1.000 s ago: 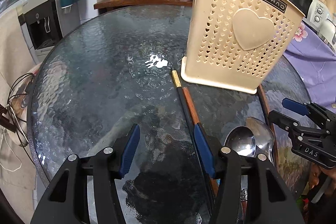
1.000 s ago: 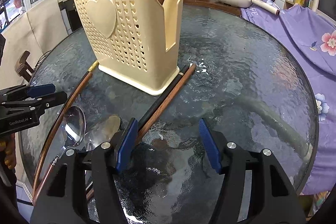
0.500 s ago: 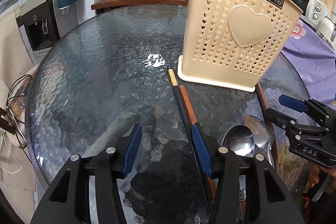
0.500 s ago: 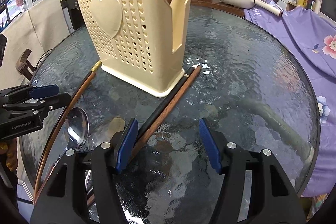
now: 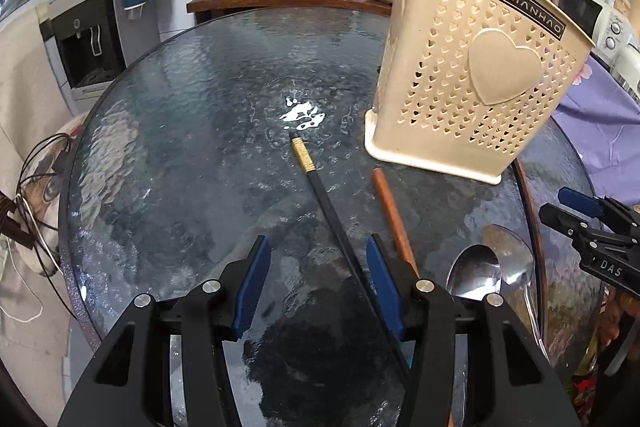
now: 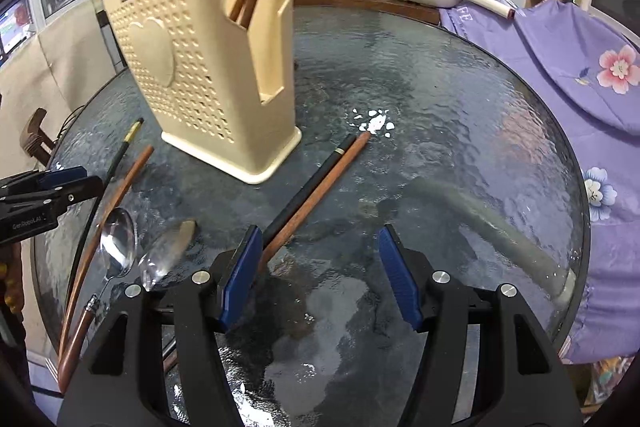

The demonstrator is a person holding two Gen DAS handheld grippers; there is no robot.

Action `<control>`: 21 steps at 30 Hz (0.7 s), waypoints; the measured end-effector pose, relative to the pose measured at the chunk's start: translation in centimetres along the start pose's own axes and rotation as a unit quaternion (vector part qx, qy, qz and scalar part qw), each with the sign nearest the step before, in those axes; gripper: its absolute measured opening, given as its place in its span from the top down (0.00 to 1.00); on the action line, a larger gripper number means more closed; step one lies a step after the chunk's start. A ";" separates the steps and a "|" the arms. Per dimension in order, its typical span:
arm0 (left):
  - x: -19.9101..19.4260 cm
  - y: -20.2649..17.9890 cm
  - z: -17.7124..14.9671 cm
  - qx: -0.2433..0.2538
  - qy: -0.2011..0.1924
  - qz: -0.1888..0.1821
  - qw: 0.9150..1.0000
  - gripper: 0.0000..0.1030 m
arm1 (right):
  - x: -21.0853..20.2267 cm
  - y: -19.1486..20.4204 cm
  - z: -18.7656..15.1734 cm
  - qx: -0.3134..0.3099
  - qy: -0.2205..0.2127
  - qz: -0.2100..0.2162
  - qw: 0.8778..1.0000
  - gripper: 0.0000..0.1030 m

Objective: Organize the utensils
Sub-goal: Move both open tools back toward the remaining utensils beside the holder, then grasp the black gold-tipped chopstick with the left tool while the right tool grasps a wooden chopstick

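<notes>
**Both grippers spread over loose chopsticks, caddy at mid-bench**

While the cream utensil caddy stands upright near the middle of the round glass bench, two wooden sticks show inside it through its side cut-out. The left gripper hangs low, fingers spread wide, gripping nothing. A black gold-tipped chopstick lies on the glass and runs in between them; a brown chopstick lies just beside it, angled toward the caddy's base. Two metal spoons lie bowl-up near the bench's near edge, between the two grippers. The right gripper is likewise wide and empty. A black-and-brown chopstick pair lies side by side, its near ends passing behind that gripper's left finger. A purple floral cloth drapes past the bench's right edge.
</notes>
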State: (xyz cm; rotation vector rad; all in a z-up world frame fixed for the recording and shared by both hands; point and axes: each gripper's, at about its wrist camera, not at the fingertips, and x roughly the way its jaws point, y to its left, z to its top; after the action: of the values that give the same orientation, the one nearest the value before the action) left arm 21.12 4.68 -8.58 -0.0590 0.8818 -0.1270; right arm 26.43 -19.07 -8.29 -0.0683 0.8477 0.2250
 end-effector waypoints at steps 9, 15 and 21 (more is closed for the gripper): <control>0.5 -0.3 0.2 -0.001 0.001 0.004 1.000 0.52 | 0.8 -0.8 0.1 0.009 0.014 -0.007 1.000 0.44; 0.9 -0.4 0.7 0.003 0.001 0.007 1.000 0.52 | 1.3 -0.7 0.6 0.015 0.014 0.003 1.000 0.44; 1.2 -0.2 1.1 0.004 0.000 0.010 1.000 0.53 | 1.6 0.3 0.9 0.009 0.018 0.011 1.000 0.44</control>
State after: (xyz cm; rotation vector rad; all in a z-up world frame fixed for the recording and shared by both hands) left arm 22.73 4.28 -8.76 -0.0420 0.8821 -0.1128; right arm 28.02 -18.37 -8.91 -0.0472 0.8861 0.2379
